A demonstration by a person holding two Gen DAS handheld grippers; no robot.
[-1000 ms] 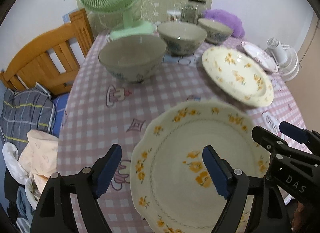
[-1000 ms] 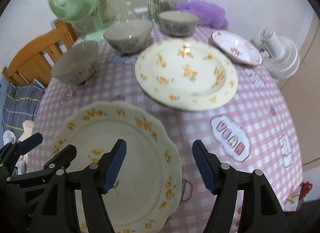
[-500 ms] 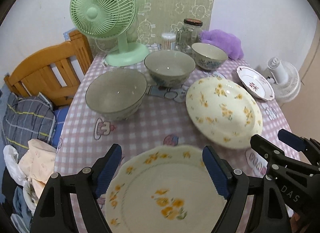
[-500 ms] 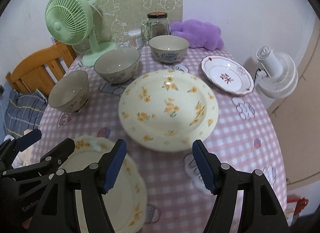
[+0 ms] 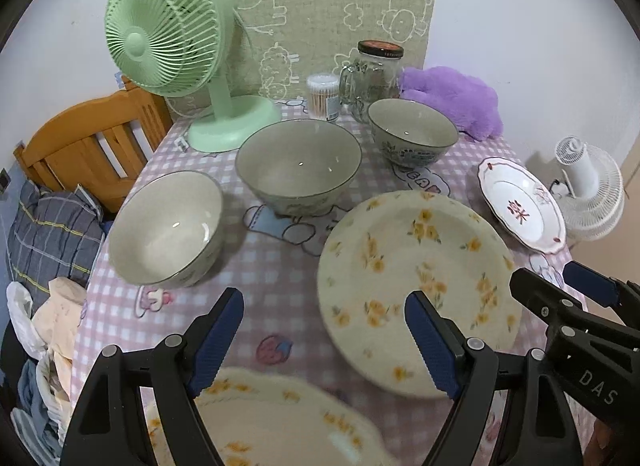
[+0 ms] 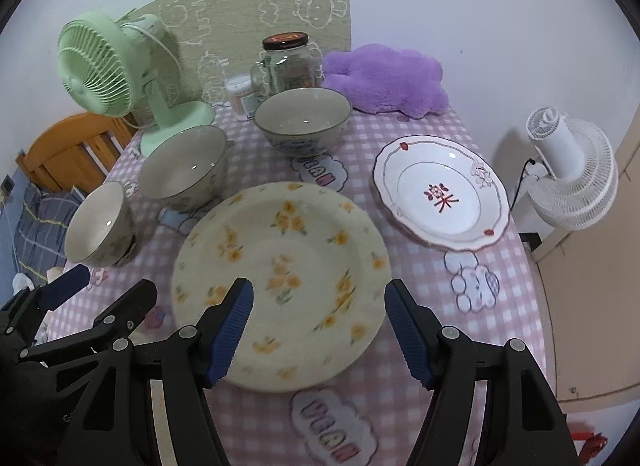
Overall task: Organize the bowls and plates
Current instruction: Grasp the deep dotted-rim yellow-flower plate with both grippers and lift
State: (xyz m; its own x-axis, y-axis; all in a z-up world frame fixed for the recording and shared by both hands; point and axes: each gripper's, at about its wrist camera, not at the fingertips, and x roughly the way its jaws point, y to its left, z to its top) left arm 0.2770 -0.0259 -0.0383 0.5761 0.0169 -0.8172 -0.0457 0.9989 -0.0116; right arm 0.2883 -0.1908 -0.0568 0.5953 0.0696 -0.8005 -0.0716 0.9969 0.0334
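**Tableware on checked cloth**

Table (image 6: 500,306): pink check.
Yellow plate (image 6: 288,266): centre, just ahead of right gripper (image 6: 318,330), spread, empty.
Second yellow plate (image 5: 276,426): blurred, under left gripper (image 5: 324,342), spread, empty.
White plate (image 6: 444,193): right.
Three bowls (image 5: 298,163), (image 5: 166,227), (image 5: 412,131): far left, apart.

"DAS" on right claw (image 5: 592,294) (white lettering).

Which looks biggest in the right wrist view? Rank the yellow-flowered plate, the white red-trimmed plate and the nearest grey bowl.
1. Yellow-flowered plate, though it is also closest to the camera.
2. White red-trimmed plate.
3. Nearest grey bowl.
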